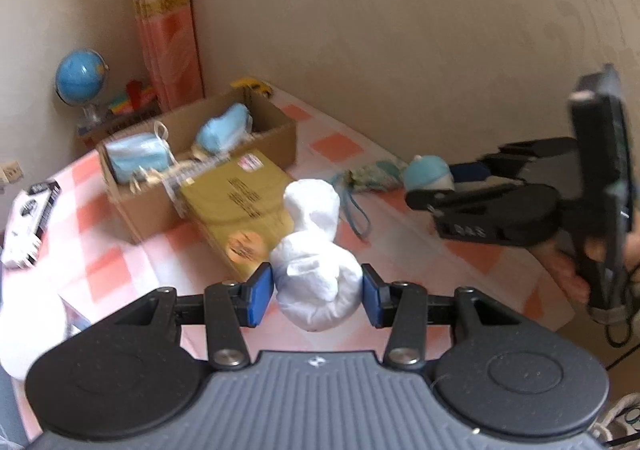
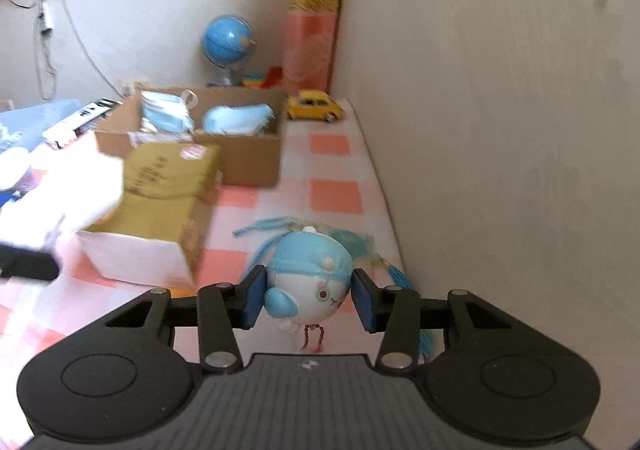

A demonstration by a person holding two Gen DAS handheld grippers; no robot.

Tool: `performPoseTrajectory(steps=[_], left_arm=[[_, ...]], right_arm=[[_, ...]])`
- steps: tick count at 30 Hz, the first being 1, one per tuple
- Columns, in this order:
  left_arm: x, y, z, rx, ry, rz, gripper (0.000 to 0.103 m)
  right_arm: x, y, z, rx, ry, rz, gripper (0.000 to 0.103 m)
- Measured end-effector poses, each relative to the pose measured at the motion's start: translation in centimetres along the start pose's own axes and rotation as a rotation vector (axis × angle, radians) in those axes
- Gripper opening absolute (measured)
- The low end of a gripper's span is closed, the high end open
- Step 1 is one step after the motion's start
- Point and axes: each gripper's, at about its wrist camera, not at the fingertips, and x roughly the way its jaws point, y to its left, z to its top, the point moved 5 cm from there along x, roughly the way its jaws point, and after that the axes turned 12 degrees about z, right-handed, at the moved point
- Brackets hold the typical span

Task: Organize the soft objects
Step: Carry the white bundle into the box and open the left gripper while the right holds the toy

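On the left of the checked worktop, the open cardboard box already holds part of the job: a bundle of blue face masks at its left end and a pale blue soft toy beside it. Those two look sorted, so the task seems roughly half done. A gold carton lies on its side against the front of the box, and it is not a soft thing.

Moving toward the middle, the left gripper has its jaws closed narrowly on a white bundle of crumpled soft material, both blue pads pressing its lower lobe. It appears lifted clear of the worktop, near the carton and short of the box.

Further right, the right gripper pinches a round blue and white plush toy between its pads, the jaws narrow around its sides. The toy's blue cords trail behind it onto the cloth near the wall.

What remains, as I judge it, is carrying both held pieces over the box rim and letting them drop inside. A small patterned pouch still lies on the worktop and probably needs collecting afterwards.
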Motion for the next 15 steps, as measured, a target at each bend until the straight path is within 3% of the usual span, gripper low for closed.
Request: performPoseTrajectory(steps=[8,15], left_arm=[[2.2,5.2,4.5,-0.063,-0.036,0.108,0.045],[8.1,11.1,8.2,-0.195,-0.006,0.197,0.045]], right_arm=[[-1.7,1.6,0.9,-0.047,-0.042,0.039,0.051],[-2.1,1.6,0.9,-0.053,-0.043,0.041,0.051]])
